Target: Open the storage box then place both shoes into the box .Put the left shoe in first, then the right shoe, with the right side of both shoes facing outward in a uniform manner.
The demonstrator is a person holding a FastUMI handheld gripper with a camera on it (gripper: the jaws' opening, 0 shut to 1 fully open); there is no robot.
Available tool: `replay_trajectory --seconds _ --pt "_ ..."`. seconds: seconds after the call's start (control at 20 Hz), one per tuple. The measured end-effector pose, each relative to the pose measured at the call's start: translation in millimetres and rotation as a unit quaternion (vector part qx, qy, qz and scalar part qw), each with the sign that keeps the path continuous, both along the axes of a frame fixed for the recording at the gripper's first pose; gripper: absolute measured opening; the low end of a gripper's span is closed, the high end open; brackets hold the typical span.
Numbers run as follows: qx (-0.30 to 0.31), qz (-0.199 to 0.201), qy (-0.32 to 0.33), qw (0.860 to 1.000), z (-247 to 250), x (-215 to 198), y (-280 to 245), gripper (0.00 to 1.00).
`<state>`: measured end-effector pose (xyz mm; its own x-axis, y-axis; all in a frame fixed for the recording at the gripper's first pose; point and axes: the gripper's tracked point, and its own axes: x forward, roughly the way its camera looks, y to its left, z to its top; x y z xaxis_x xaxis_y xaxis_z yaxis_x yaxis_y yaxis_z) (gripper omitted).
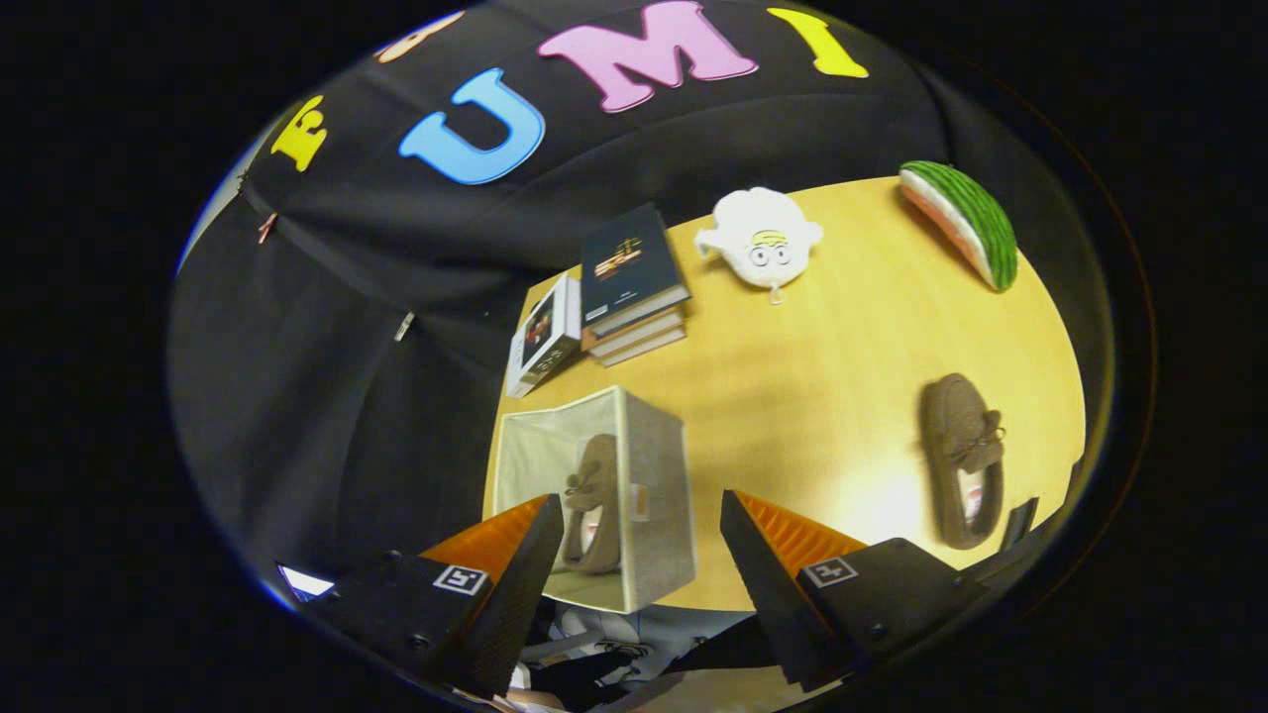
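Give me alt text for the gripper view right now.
The open gripper hangs empty above a grey fabric storage box with one brown shoe inside; the second brown shoe lies on the wooden table off to the side. Beyond sit stacked books, a white plush toy and a watermelon-slice toy.

We've got the gripper [642, 555] sitting at the bottom middle of the frame, tipped a bit. Its two fingers [515, 564] are spread wide apart, with nothing pinched between them.
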<state>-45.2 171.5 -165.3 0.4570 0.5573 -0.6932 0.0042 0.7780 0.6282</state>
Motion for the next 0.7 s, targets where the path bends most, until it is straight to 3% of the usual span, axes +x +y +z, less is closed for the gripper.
replay_trajectory --seconds 0.25,0.5,0.7 --pt "-0.044 -0.030 -0.001 0.999 -38.7 -11.2 -98.3 0.98" --pt "-0.119 -0.060 -0.002 0.991 -110.2 -24.0 -189.0 0.97" --pt "-0.162 -0.044 0.005 0.986 -170.2 -35.6 -225.9 0.97"
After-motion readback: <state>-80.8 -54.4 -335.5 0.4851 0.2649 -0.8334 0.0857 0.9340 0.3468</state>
